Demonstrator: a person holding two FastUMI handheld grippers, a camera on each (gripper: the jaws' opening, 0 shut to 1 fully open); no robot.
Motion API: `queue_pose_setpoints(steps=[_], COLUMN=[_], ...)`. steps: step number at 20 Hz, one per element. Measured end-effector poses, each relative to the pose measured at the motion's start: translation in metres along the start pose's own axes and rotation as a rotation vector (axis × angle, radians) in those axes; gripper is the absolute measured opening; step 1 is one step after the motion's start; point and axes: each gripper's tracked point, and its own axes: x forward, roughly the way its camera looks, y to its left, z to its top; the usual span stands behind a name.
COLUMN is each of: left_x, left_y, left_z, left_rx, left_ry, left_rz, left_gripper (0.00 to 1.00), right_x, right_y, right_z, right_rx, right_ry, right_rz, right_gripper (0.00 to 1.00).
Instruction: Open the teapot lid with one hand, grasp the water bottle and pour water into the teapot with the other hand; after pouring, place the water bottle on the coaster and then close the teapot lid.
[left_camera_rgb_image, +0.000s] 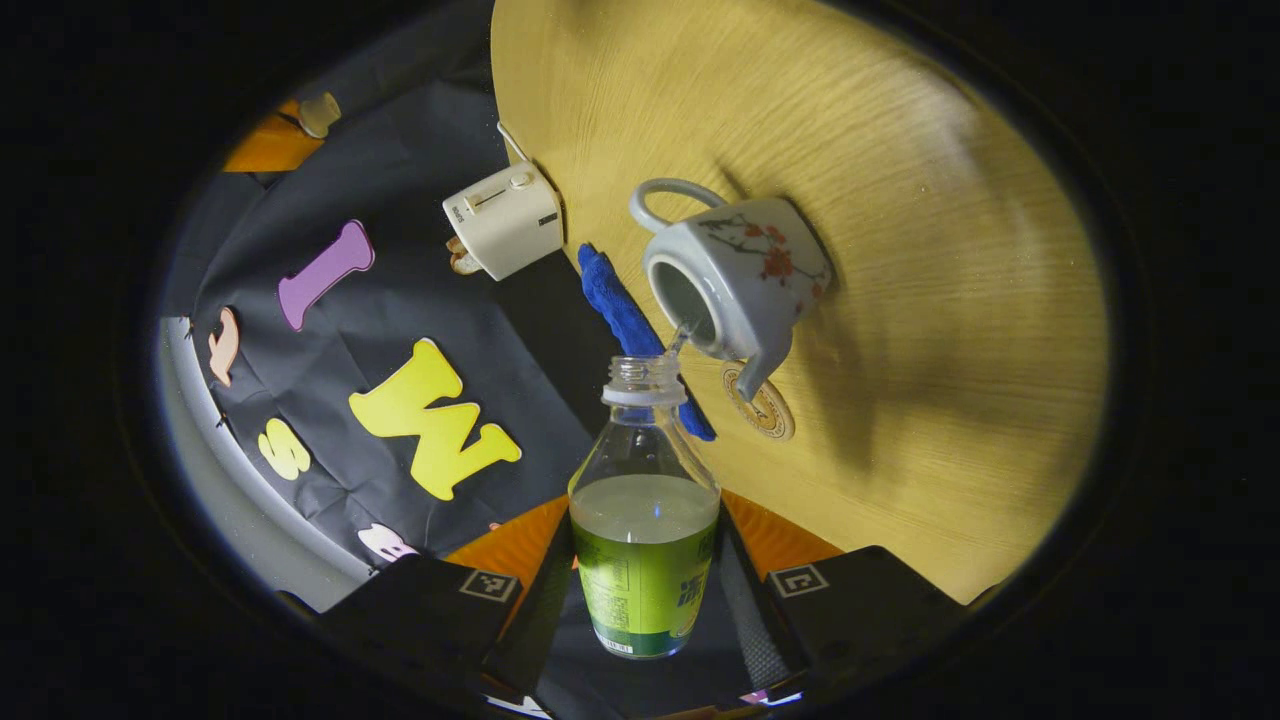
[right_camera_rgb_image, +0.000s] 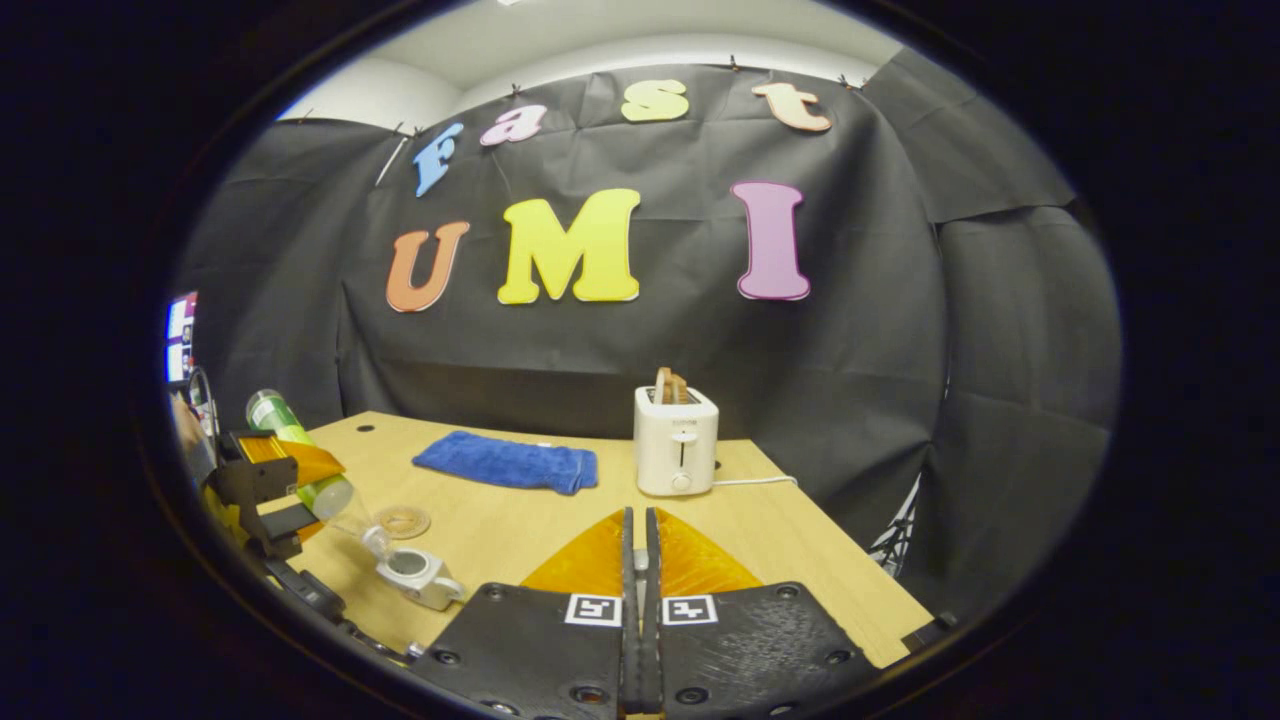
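Note:
In the left gripper view my left gripper (left_camera_rgb_image: 645, 565) is shut on a clear water bottle (left_camera_rgb_image: 642, 545) with a green label. The uncapped bottle is tipped toward the teapot. A thin stream of water (left_camera_rgb_image: 680, 338) runs from its mouth into the open top of the white floral teapot (left_camera_rgb_image: 740, 275). A round coaster (left_camera_rgb_image: 766, 410) lies by the spout. In the right gripper view the tilted bottle (right_camera_rgb_image: 300, 450) hangs over the lidless teapot (right_camera_rgb_image: 415, 572), near the coaster (right_camera_rgb_image: 402, 521). My right gripper (right_camera_rgb_image: 637, 530) is raised to the side, fingers pressed together, nothing seen between them.
On the wooden table (right_camera_rgb_image: 800, 560) a blue towel (right_camera_rgb_image: 508, 462) lies at the back and a white toaster (right_camera_rgb_image: 676, 440) with bread stands beside it, its cord trailing right. The left gripper view has the towel (left_camera_rgb_image: 620, 305) and toaster (left_camera_rgb_image: 503, 220) beyond the teapot.

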Motion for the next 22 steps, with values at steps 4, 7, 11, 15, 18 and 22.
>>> queue_pose_setpoints(steps=[4,7,11,15,18,22], left_x=[-0.0026,-0.0042,-0.0042,-0.0034,-0.0028,-0.0025], left_y=[0.0007,0.0004,0.0024,0.0020,0.0001,-0.0048], left_z=[0.0041,0.0062,0.0100,0.0089,0.0085,0.0087], left_rx=[0.011,0.012,0.015,0.013,0.005,-0.012], left_ry=[-0.012,-0.017,-0.024,-0.022,-0.021,-0.026], left_rz=[0.011,0.015,0.025,0.024,0.021,0.012], left_gripper=[0.76,0.76,0.76,0.76,0.76,0.76], right_x=[0.0000,0.0019,0.0015,0.0016,0.0026,0.0027], right_y=[-0.0020,-0.0017,-0.0042,-0.0040,-0.0023,-0.0011], right_z=[-0.0002,-0.0009,-0.0031,-0.0042,-0.0040,-0.0052], right_rx=[-0.008,-0.008,-0.009,-0.011,-0.015,-0.022], right_ry=[0.002,0.008,0.012,0.017,0.016,0.018], right_rz=[-0.004,-0.004,-0.003,-0.003,-0.002,-0.001], right_gripper=[0.00,0.00,0.00,0.00,0.00,0.00])
